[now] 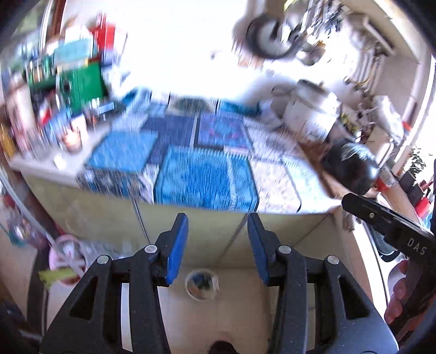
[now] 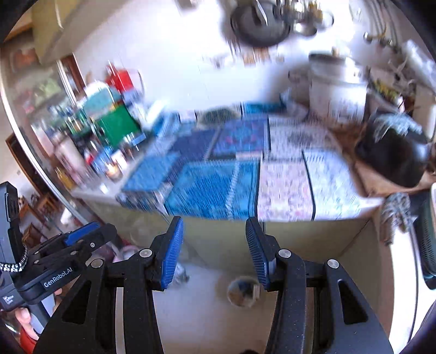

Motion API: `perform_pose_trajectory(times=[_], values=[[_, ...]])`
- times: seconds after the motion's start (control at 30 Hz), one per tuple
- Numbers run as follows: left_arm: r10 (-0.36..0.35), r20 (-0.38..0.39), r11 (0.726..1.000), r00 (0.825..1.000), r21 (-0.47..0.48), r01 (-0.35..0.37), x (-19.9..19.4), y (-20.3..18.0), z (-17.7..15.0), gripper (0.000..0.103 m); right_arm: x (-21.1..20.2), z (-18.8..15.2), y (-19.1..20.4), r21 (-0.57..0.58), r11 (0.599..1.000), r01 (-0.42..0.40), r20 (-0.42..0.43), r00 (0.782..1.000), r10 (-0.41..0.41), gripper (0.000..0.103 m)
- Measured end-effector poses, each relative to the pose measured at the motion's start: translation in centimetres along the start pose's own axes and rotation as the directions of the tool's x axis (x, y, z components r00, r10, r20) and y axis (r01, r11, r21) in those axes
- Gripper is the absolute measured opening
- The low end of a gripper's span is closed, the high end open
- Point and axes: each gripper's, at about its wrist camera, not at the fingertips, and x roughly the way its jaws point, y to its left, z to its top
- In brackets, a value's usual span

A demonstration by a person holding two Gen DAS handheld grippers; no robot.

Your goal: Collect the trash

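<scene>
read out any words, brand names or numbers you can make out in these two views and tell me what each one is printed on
"DAS": on the black body of the right claw, at the right edge of the left wrist view; the word seems cut off.
"GenRobot.AI": on the black body of the left claw, at the left edge of the right wrist view.
A small white label lower on that same body is too small to read.
Packages and boxes on the counter: too blurred to read.

This is a lived-in home kitchen. A counter on pale cabinets (image 1: 103, 217) carries blue patterned placemats (image 2: 212, 188), a white rice cooker (image 2: 338, 92) and crowded jars and boxes (image 1: 54, 109). A dark round pan (image 2: 259, 24) hangs on the white wall.
</scene>
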Motion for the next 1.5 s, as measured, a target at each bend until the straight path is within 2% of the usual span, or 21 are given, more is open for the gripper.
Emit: perform_pose_trajectory(times=[0.07,0.17,0.27,0.33,0.4,0.43,0.5,0.6,0.73,0.77,0.87,1.07,1.5], values=[[-0.015,0.074,0.999,0.997,0.037,0.013,-3.8,-0.4,0.5,0.05,-3.5,0.2,1.8,-0.002,1.0,0.003,0.079,0.997,-0.003,0.044],[-0.057,0.172,0.996,0.984,0.084,0.043,-9.6,-0.1,0.3,0.058,-8.4,-0.6,5.2,-0.011,0.999,0.037,0.185,0.982,-0.034,0.044],[-0.07,0.234,0.991,0.97,0.129,0.041,-14.3,0.2,-0.7,0.073,-11.6,-1.3,8.2,-0.011,0.997,0.074,0.251,0.965,-0.069,0.044],[-0.08,0.254,0.989,0.964,0.144,0.044,-17.0,0.6,-1.4,0.09,-13.0,-2.3,9.8,0.002,0.997,0.082,0.276,0.958,-0.08,0.044],[-0.078,0.27,0.988,0.96,0.147,0.039,-19.0,1.2,-2.1,0.101,-14.5,-3.4,10.9,0.019,0.996,0.087,0.291,0.953,-0.089,0.05],[-0.077,0.282,0.988,0.956,0.149,0.036,-20.1,1.4,-2.5,0.102,-15.0,-3.8,11.4,0.024,0.995,0.095,0.296,0.95,-0.098,0.056],[-0.079,0.29,0.986,0.954,0.162,0.032,-21.9,1.9,-3.3,0.102,-15.4,-4.4,12.0,0.029,0.991,0.132,0.304,0.943,-0.134,0.063],[-0.085,0.271,0.986,0.959,0.161,0.042,-23.2,2.5,-3.9,0.102,-16.3,-5.0,12.9,0.024,0.982,0.187,0.306,0.934,-0.185,0.077],[-0.092,0.27,0.988,0.958,0.145,0.054,-23.9,2.8,-4.5,0.102,-17.9,-5.7,13.7,0.042,0.975,0.217,0.332,0.918,-0.219,0.101],[-0.092,0.271,0.988,0.958,0.141,0.055,-24.0,3.0,-4.6,0.102,-18.1,-5.9,14.0,0.043,0.973,0.227,0.342,0.912,-0.228,0.103],[-0.083,0.277,0.99,0.957,0.132,0.047,-24.5,3.2,-5.0,0.102,-18.3,-6.0,14.3,0.028,0.967,0.253,0.35,0.904,-0.247,0.103],[-0.065,0.283,0.99,0.957,0.137,0.027,-25.0,3.0,-5.6,0.102,-18.5,-6.5,15.0,0.001,0.967,0.253,0.342,0.909,-0.239,0.103],[-0.067,0.259,0.989,0.964,0.143,0.031,-24.6,1.8,-6.6,0.102,-18.9,-7.5,14.4,-0.003,0.971,0.238,0.308,0.924,-0.226,0.103]])
